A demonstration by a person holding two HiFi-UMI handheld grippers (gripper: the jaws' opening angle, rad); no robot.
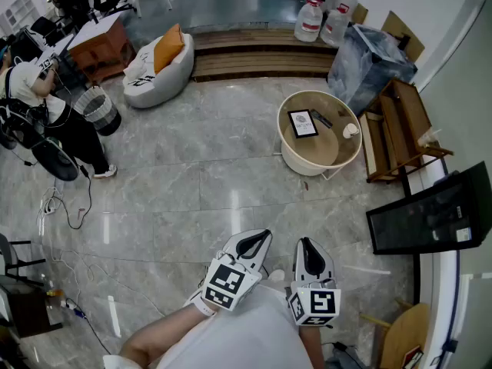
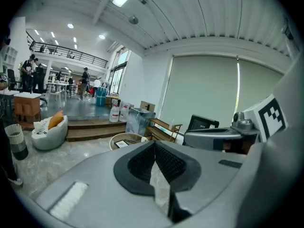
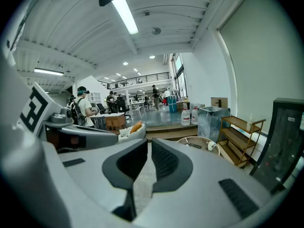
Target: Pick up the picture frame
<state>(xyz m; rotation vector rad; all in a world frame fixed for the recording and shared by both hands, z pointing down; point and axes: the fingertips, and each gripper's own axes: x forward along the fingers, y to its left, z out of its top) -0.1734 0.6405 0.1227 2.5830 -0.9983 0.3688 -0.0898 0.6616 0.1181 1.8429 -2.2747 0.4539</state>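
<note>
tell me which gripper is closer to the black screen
Right. The right gripper is just left of the black screen; the left gripper is farther left, on the right gripper's other side.

Both tools are held close in front of the body, side by side and nearly touching. The left tool (image 1: pixel 256 241) has its jaws pressed together and leans a bit toward the right tool (image 1: pixel 307 246), which is closed up too. Both tip slightly downward. The left forearm (image 1: pixel 157 343) shows just behind its tool.
</note>
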